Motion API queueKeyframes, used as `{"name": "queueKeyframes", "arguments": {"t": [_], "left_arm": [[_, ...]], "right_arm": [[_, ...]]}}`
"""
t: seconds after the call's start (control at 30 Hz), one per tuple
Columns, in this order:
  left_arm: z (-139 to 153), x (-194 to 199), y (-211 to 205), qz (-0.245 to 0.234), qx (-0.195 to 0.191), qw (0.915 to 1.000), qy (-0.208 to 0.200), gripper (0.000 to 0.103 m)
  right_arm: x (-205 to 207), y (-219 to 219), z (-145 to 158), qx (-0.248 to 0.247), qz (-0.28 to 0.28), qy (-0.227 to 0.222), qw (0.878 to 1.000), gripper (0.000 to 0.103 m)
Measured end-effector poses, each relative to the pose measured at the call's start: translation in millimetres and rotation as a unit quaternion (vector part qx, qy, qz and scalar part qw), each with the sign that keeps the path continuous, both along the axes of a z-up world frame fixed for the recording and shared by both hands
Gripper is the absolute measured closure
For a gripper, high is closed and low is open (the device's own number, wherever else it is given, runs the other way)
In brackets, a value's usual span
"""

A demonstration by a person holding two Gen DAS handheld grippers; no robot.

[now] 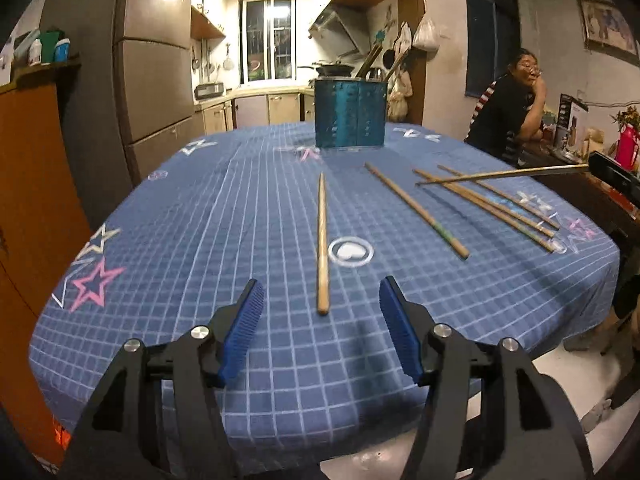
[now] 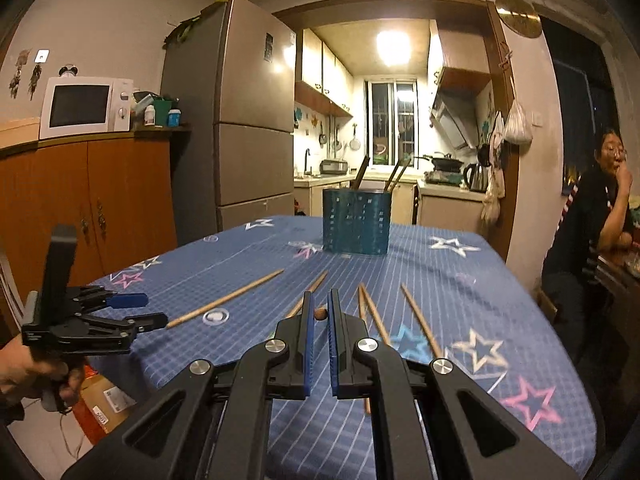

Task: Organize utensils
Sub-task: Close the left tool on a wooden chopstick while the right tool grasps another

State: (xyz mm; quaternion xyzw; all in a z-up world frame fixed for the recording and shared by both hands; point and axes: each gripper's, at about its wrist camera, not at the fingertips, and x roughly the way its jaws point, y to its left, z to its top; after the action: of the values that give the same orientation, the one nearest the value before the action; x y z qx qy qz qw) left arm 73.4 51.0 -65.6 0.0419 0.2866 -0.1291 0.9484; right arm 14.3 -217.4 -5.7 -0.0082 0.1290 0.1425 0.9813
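A teal perforated utensil holder (image 1: 350, 114) (image 2: 356, 220) stands at the far side of the blue checked tablecloth (image 1: 200, 220) with a few chopsticks upright in it. My left gripper (image 1: 321, 286) (image 2: 150, 311) is open low over the table, its blue pads on either side of the near end of a lone wooden chopstick (image 1: 322, 236) (image 2: 224, 300) lying flat. My right gripper (image 2: 320, 300) is shut on another chopstick (image 1: 500, 174), held level in the air; its butt end (image 2: 320, 314) shows between the pads. Several loose chopsticks (image 1: 416, 210) (image 2: 372, 312) lie crossed beneath it.
A person (image 1: 516, 108) (image 2: 600, 208) sits at a side table to the right, where a red flask (image 1: 626, 144) stands. A fridge (image 2: 248, 120) and an orange cabinet (image 2: 80, 208) with a microwave (image 2: 80, 106) line the left. The table's edge runs close below both grippers.
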Motion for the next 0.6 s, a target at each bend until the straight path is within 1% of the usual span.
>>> {"name": "queueKeyframes", "arguments": {"t": [0.07, 0.1, 0.13, 0.17, 0.2, 0.27, 0.37, 0.47, 0.5, 0.53, 0.6], "left_arm": [[-5, 1, -3, -0.009, -0.005, 0.9999, 0.002, 0.047], [-7, 2, -4, -0.009, -0.004, 1.0000, -0.001, 0.052], [-9, 3, -4, -0.009, -0.005, 0.9999, 0.002, 0.064], [-11, 7, -3, -0.009, -0.013, 0.9998, 0.009, 0.074], [-13, 9, -3, -0.008, -0.017, 0.9998, 0.009, 0.075], [-16, 10, -4, -0.008, -0.011, 0.9999, 0.006, 0.083], [-19, 11, -7, -0.006, -0.007, 1.0000, 0.002, 0.083], [-22, 10, -9, -0.001, 0.000, 0.9999, -0.011, 0.084], [-23, 9, -10, 0.002, 0.002, 0.9999, -0.015, 0.085], [-23, 9, -10, 0.006, 0.005, 0.9998, -0.018, 0.098], [-22, 10, -11, 0.011, -0.002, 0.9998, -0.016, 0.098]], "right_arm": [[-1, 2, -6, 0.001, -0.001, 0.007, 1.000, 0.095], [-2, 2, -9, 0.003, -0.001, 0.010, 1.000, 0.095], [-2, 3, -11, 0.003, -0.001, 0.012, 1.000, 0.095], [-3, 4, -13, 0.004, -0.001, 0.015, 1.000, 0.095], [-3, 5, -15, 0.003, -0.001, 0.017, 1.000, 0.095], [-2, 5, -18, 0.004, 0.000, 0.021, 1.000, 0.095], [-1, 6, -21, 0.005, 0.001, 0.024, 1.000, 0.095], [0, 6, -22, 0.006, 0.001, 0.024, 1.000, 0.095], [1, 6, -23, 0.007, 0.000, 0.025, 1.000, 0.095], [1, 7, -23, 0.007, -0.001, 0.024, 1.000, 0.095], [0, 8, -23, 0.007, -0.002, 0.022, 1.000, 0.095]]}}
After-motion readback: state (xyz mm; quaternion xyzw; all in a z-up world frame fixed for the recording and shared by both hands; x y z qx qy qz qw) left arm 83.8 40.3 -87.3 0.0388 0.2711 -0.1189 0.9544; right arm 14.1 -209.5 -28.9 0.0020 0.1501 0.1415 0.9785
